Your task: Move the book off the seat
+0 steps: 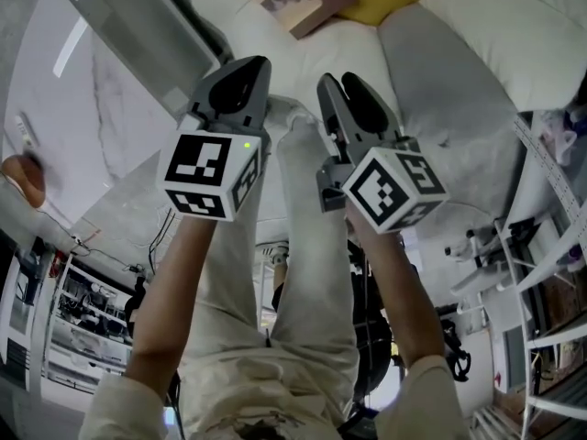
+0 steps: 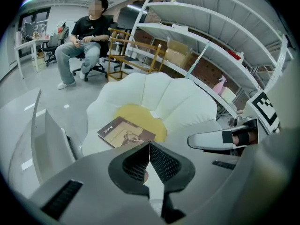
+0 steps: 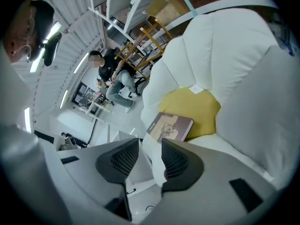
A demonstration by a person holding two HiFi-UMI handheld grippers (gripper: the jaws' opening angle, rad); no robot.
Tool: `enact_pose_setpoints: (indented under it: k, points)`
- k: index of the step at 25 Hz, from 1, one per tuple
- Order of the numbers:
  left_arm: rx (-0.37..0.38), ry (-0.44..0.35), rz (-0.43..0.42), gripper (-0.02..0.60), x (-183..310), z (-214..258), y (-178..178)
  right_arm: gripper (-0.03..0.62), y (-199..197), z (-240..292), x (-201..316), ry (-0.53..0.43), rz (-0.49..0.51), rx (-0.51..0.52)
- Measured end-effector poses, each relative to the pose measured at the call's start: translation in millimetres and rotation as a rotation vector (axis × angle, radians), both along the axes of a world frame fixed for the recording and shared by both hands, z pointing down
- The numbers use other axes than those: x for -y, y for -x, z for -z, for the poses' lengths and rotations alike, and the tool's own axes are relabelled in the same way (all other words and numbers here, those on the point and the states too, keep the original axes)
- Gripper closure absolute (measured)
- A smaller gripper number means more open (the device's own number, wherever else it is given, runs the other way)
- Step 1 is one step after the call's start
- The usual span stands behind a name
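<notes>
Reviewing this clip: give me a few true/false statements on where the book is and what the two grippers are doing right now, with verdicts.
1. The book lies on the white seat, partly over its yellow centre. True.
2. The left gripper has its jaws wide apart. False: they are closed together, with nothing between them.
3. The right gripper is gripping the book. False: its jaws stand apart and empty, and the book lies ahead of them, untouched.
4. A person is sitting in the background beyond the seat. True.
</notes>
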State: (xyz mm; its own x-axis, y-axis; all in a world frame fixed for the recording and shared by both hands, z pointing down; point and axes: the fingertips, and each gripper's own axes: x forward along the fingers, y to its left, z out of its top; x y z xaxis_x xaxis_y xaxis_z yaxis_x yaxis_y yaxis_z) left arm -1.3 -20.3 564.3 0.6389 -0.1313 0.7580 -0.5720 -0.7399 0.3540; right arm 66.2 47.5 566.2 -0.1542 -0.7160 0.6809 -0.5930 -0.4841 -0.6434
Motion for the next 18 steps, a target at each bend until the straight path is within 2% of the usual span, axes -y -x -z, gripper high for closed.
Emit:
enact_pose_setpoints:
  k: [11, 18]
  points:
    - [-0.008, -0.005, -0.015, 0.569, 1, -25, -12, 0.453, -6, -43, -1, 0.041, -0.039, 0.021]
    - [0.010, -0.011, -0.034, 0.569, -3, -47, -17, 0.444, -16, -71, -2, 0.064, -0.109, 0.067]
